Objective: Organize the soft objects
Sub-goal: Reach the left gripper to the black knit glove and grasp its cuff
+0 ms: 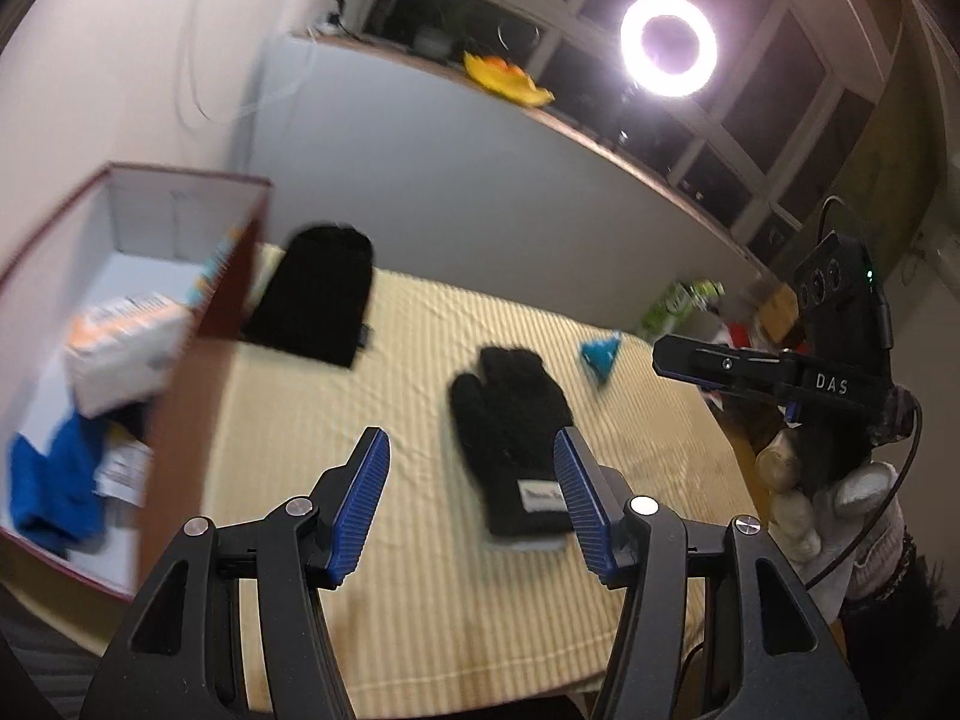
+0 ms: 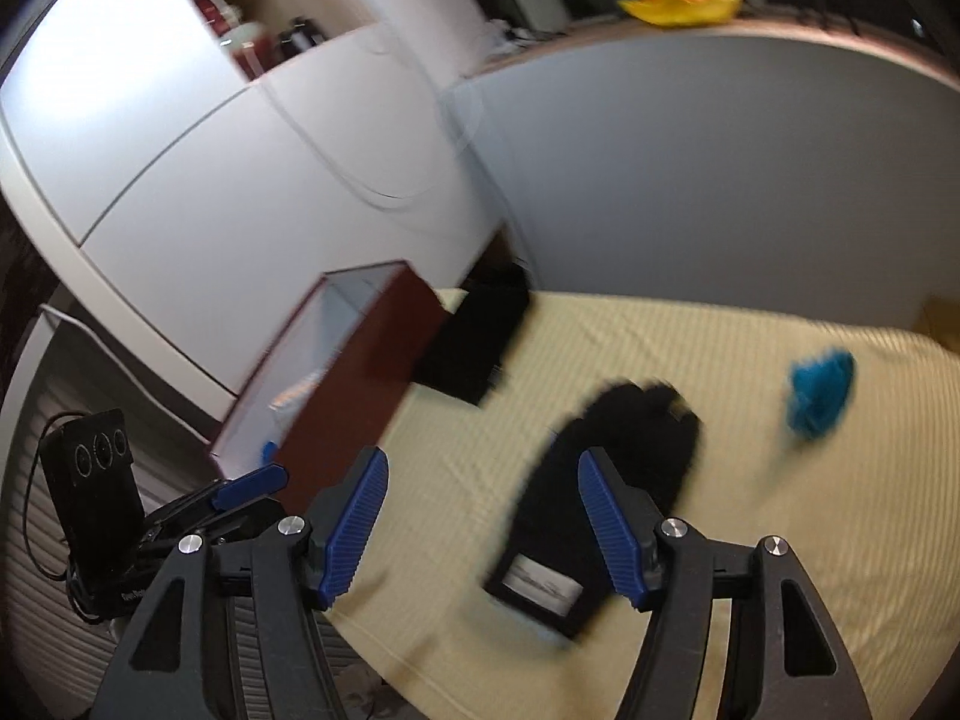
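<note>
A black knit glove (image 1: 516,432) with a white label lies on the yellow striped cloth (image 1: 420,570); it also shows in the right wrist view (image 2: 606,498). A second black soft item (image 1: 315,297) lies by the box, also in the right wrist view (image 2: 474,342). A small blue soft object (image 1: 600,357) lies farther right, also in the right wrist view (image 2: 819,393). My left gripper (image 1: 471,504) is open and empty, above the glove's cuff. My right gripper (image 2: 480,516) is open and empty, just left of the glove; it shows from the side in the left wrist view (image 1: 660,357).
A dark red box (image 1: 198,324) with a white inside stands at the left and holds a blue cloth (image 1: 54,480) and a white packet (image 1: 120,348). The box also shows in the right wrist view (image 2: 360,372). A wall runs behind the table. A ring light (image 1: 669,45) shines above.
</note>
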